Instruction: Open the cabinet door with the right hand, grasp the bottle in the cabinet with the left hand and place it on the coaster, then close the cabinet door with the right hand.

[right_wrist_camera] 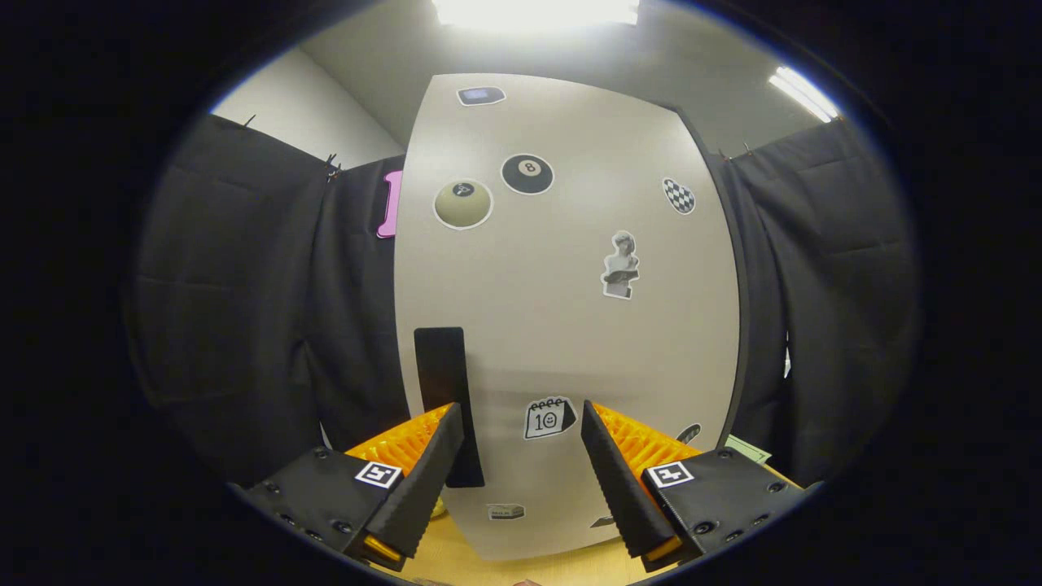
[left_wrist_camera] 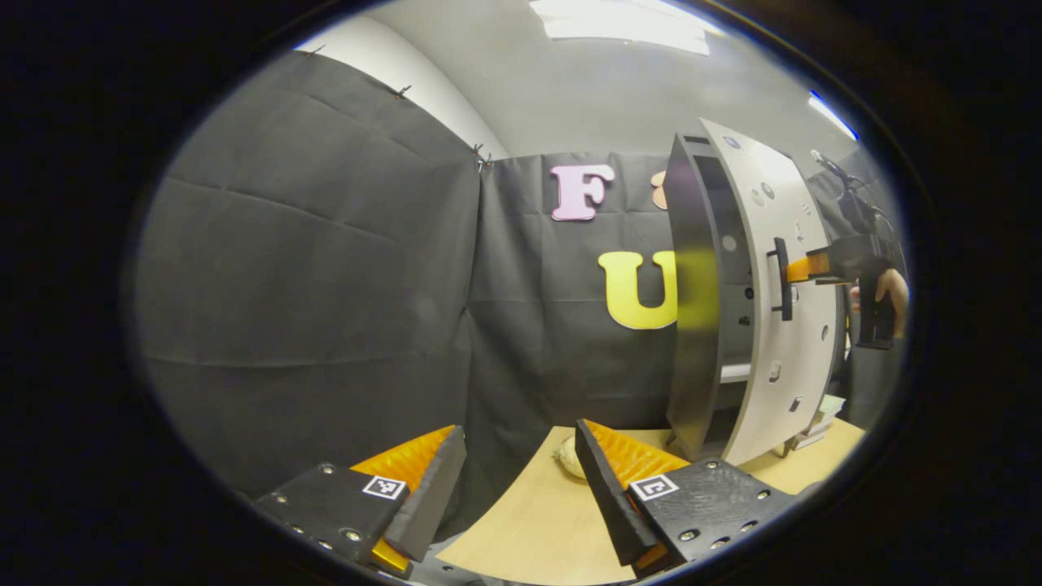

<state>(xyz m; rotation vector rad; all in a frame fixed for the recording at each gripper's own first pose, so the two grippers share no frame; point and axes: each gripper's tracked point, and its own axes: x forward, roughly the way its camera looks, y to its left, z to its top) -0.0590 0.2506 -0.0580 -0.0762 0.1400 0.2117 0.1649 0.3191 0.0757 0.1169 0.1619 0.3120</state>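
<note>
Black cloth walls close the booth on every side, with a pale wooden table (left_wrist_camera: 537, 521) below. On the table's far right stands the cabinet (left_wrist_camera: 692, 325), its door (left_wrist_camera: 785, 309) partly swung out and seen nearly edge-on in the left gripper view. The dark vertical handle (left_wrist_camera: 781, 278) sits on the door's face, and the right gripper (left_wrist_camera: 806, 268) reaches it from the right, its fingers at the handle.

In the right gripper view the door (right_wrist_camera: 562, 309) faces the camera, dotted with stickers. The right gripper (right_wrist_camera: 521, 443) stands wide, the handle (right_wrist_camera: 444, 391) just inside its left finger, so nothing is clamped. The left gripper (left_wrist_camera: 521, 464) waits wide open and empty over the near table.

The bottle is hidden: the cabinet's dark interior shows a shelf (left_wrist_camera: 735, 373) but nothing I can make out on it. A pale round thing (left_wrist_camera: 567, 460) on the table beyond the left gripper's fingers may be the coaster.

The step in hand looks like opening the door. To do it well, keep the finger hooked behind the handle, and pull along the door's arc rather than straight back, until the opening is broad enough for the left gripper to enter squarely.
</note>
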